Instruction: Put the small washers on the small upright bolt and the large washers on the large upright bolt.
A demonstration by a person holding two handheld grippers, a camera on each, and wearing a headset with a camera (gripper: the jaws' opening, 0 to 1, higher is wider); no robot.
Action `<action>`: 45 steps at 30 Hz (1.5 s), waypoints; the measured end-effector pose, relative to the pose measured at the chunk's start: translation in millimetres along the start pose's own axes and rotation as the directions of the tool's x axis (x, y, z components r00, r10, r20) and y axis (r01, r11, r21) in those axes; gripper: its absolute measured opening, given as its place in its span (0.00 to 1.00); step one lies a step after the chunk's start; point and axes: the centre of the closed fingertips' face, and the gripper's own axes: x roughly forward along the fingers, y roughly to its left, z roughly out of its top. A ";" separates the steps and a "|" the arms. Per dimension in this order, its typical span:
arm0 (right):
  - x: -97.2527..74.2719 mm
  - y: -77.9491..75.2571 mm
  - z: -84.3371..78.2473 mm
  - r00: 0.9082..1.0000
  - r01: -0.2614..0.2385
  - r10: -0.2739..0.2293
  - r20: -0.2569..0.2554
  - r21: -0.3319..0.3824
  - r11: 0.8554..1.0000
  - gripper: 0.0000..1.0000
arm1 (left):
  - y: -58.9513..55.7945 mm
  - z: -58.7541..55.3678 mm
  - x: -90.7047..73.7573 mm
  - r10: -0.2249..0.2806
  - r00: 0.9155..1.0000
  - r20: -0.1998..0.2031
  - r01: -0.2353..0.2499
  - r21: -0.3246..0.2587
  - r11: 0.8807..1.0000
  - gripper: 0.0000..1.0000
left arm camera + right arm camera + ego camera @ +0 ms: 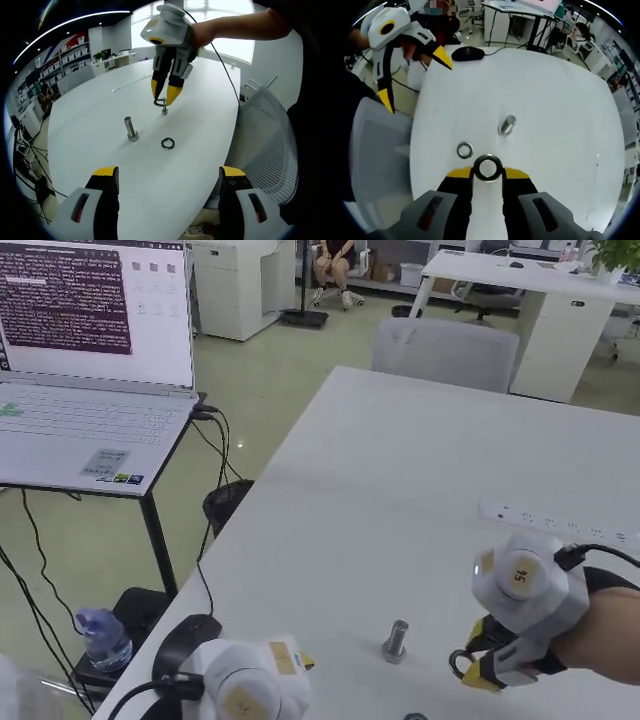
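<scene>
Here the right gripper (164, 96) is clamped on a washer (160, 102) – in the right gripper view the ring sits pinched between the two yellow-tipped jaws with its open hole facing the camera. Seen from the left gripper view, this gripper reaches down from above, a person's bare forearm behind it, and the held washer hangs just over the small bolt (164, 111), which stands upright on the white table (90, 115); whether ring and bolt touch I cannot tell, and the washer's size class is not clear either. The large bolt (131, 129) stands upright a little apart from the small one, head down on the tabletop, with nothing on its shaft. A second washer (168, 143) lies flat on the table near both bolts, on the side towards the left gripper (169, 175). That gripper's jaws stand wide apart with nothing between them, and it hovers at the near edge of the table, well back from the bolts – the right gripper view shows it held up in the air with its yellow tips spread. A black mouse (470, 52) rests on the table edge close to it. In the head view a white power strip (560, 523) lies farther along the tabletop, and an open laptop (90, 360) sits on a stand beside the table.
</scene>
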 end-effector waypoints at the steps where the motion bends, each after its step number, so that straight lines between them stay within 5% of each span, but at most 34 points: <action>1: 0.0 -0.5 1.1 1.000 -0.001 0.001 0.001 0.001 1.000 0.22 | -0.3 -0.1 0.0 -0.002 1.000 0.000 0.002 -0.001 1.000 0.82; 19: 5.8 -17.6 27.8 1.000 -0.007 0.007 0.017 -0.005 1.000 0.22 | 3.1 -2.1 4.0 -0.005 1.000 -0.001 0.005 -0.008 1.000 0.80; 45: 37.2 -37.3 59.9 1.000 -0.006 0.006 0.006 -0.015 1.000 0.22 | 10.2 -5.3 5.7 -0.015 1.000 0.003 0.015 -0.012 1.000 0.79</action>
